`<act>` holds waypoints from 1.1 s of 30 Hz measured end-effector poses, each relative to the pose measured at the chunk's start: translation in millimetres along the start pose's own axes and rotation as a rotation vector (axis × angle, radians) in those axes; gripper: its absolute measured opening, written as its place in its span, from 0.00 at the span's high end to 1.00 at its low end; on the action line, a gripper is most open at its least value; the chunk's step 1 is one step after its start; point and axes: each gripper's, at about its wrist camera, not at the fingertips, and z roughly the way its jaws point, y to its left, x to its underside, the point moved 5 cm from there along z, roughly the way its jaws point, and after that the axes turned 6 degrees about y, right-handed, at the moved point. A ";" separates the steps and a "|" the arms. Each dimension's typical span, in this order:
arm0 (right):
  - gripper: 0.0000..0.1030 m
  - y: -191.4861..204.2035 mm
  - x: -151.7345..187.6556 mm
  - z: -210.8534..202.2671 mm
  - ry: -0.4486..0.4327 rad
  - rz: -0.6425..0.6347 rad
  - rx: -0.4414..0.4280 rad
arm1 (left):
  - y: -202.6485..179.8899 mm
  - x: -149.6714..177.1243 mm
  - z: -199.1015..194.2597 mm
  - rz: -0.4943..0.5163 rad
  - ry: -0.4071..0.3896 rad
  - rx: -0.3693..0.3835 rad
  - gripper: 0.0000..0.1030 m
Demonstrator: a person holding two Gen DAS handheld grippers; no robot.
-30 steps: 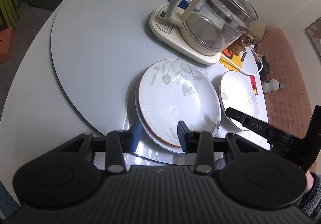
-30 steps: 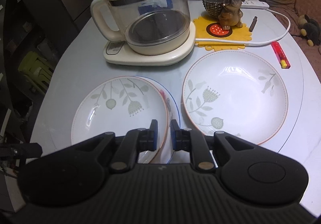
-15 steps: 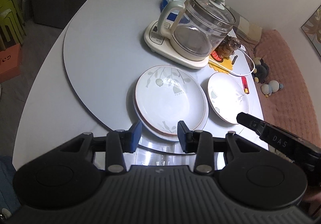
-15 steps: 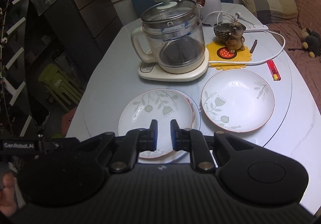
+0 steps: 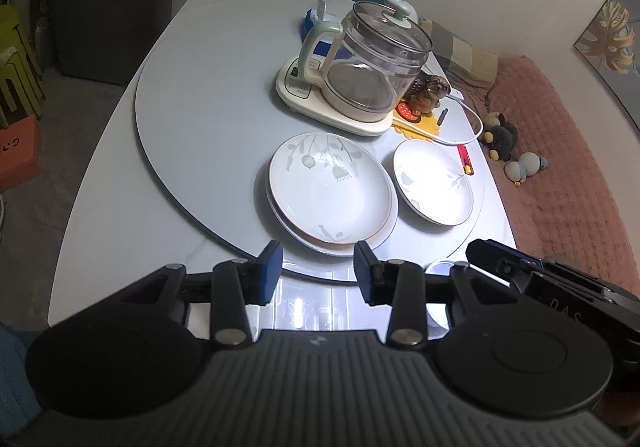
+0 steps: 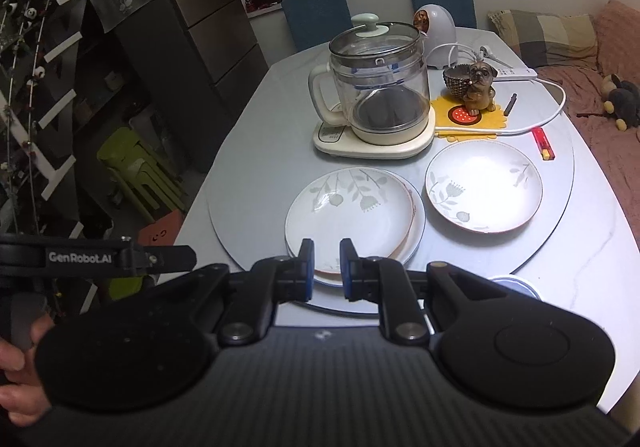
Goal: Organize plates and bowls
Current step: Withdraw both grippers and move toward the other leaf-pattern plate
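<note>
White plates wait on the surface, both tongs lifted away.

Left tongs (image 5: pixel 316 271) stand released, right tongs (image 6: pixel 324 265) clenched on nothing; both have pulled back from the stacked plates (image 5: pixel 330 191), leaving the single plate (image 6: pixel 484 189) unstacked.

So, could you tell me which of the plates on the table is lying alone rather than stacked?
The single plate nearest the red lighter; the other plates form a stack beside it.

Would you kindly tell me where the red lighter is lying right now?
In the right wrist view, the red lighter lies on the table's right side, just beyond the single plate, beside the white cable.
</note>
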 end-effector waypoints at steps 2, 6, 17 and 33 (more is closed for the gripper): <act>0.84 6.1 5.5 -5.1 0.004 0.011 -0.002 | 1.2 5.6 -9.0 0.008 -0.009 0.006 0.58; 0.84 19.1 17.2 -14.7 0.004 -0.008 0.004 | 5.2 16.5 -24.5 0.010 -0.030 0.016 0.58; 0.82 14.5 36.1 -44.0 -0.048 0.015 0.084 | 2.5 44.2 -43.0 0.046 -0.049 0.057 0.48; 0.22 -34.2 77.0 -96.7 -0.156 0.158 0.250 | -47.8 74.5 -38.4 0.211 -0.044 0.075 0.07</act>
